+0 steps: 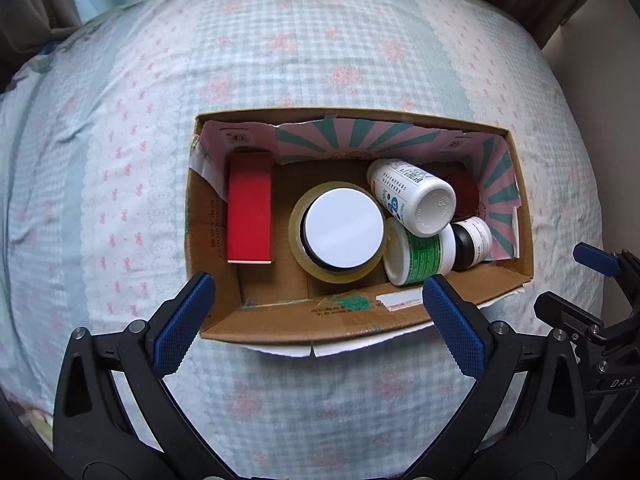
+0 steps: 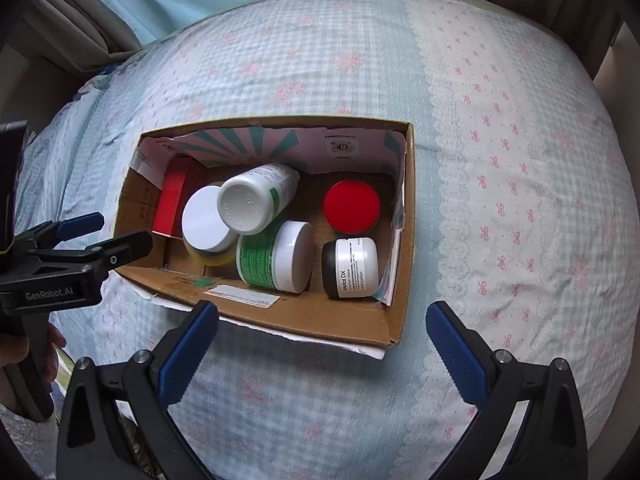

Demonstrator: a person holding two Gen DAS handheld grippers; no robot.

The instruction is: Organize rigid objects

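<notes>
An open cardboard box (image 1: 320, 320) (image 2: 304, 320) lies on the bed. Inside are a red carton (image 1: 249, 208) (image 2: 170, 204), a white-lidded jar (image 1: 342, 228) (image 2: 206, 220) standing in a tape roll (image 1: 296, 240), a white bottle (image 1: 412, 196) (image 2: 256, 200) lying on a green-labelled jar (image 1: 420, 252) (image 2: 276, 258), a black jar (image 1: 474, 240) (image 2: 350, 268) and a red-lidded jar (image 1: 464, 192) (image 2: 351, 205). My left gripper (image 1: 318, 316) is open and empty above the box's near wall. My right gripper (image 2: 322, 340) is open and empty, just right of it.
The box rests on a soft blue checked bedspread (image 1: 320, 40) (image 2: 520, 200) with pink bows. Curtains (image 2: 72, 12) and a pale blue wall lie beyond the bed. Each gripper shows at the edge of the other's view (image 1: 596, 264) (image 2: 80, 240).
</notes>
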